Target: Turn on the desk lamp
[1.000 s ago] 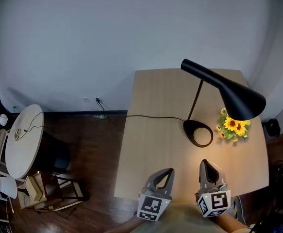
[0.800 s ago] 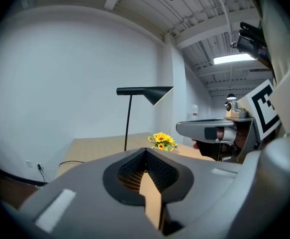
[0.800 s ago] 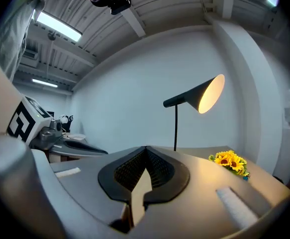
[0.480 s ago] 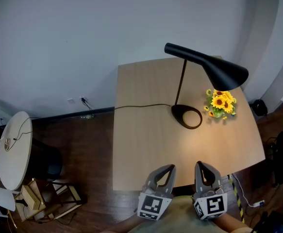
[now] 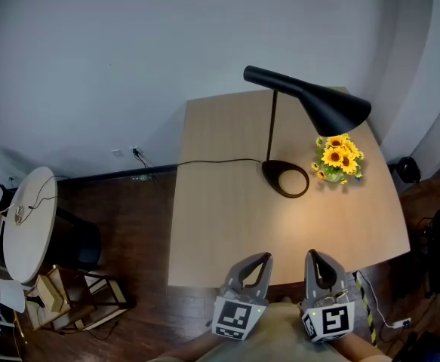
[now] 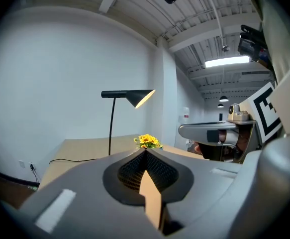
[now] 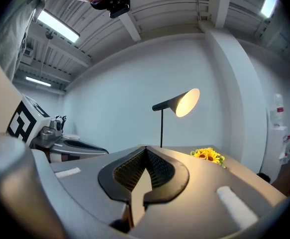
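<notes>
The wooden bench (image 5: 227, 232) carries the black desk lamp (image 5: 321, 104) toward its far right side, its round base (image 5: 286, 178) well apart from both claws. The shade glows inside and casts warm light on the bench and the sunflowers (image 5: 337, 157) beside the base, so the lamp looks lit and the task seems done. The left claw (image 5: 260, 259) and right claw (image 5: 315, 258) hover at the near edge, each clenched with nothing between the tips. A thin cord (image 5: 212, 162) runs left from the base.

The desk lamp (image 5: 325, 105) stands on the table (image 5: 223, 228), sunflowers (image 5: 337, 159) just right of its base, side table (image 5: 25, 221) well left.
</notes>
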Available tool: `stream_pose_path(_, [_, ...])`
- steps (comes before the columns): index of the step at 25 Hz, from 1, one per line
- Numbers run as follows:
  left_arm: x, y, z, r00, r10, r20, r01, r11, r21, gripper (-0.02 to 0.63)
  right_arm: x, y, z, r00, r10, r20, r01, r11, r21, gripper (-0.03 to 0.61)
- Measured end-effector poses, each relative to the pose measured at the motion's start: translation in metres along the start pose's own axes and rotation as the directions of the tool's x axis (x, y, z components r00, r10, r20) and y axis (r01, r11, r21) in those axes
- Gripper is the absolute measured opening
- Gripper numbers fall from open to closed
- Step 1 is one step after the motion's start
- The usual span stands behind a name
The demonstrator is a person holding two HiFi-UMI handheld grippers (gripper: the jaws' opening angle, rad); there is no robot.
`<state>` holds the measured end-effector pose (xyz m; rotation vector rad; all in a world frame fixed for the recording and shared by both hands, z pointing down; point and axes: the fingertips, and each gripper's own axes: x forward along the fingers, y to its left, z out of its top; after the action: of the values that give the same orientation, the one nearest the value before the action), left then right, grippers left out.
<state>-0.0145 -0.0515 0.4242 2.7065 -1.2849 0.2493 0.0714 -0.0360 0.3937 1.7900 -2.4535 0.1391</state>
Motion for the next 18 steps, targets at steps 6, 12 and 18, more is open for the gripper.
stream_pose_path(6, [0.010, -0.034, 0.003, 0.998, 0.052, -0.030, -0.050, 0.998, 0.039, 0.000, -0.018, -0.031, -0.008, 0.998, 0.065, -0.008, -0.065, 0.997, 0.031, 0.000])
stream_pose_path(12, [0.005, -0.052, -0.003, 0.987, 0.135, -0.086, -0.129, 0.990, 0.064, 0.000, -0.028, -0.043, -0.021, 0.988, 0.153, -0.009, -0.151, 0.986, 0.076, 0.000])
stream_pose_path(18, [-0.005, -0.057, -0.011, 0.974, 0.192, -0.123, -0.183, 0.980, 0.078, 0.000, -0.034, -0.042, -0.029, 0.980, 0.201, -0.003, -0.199, 0.974, 0.107, 0.000])
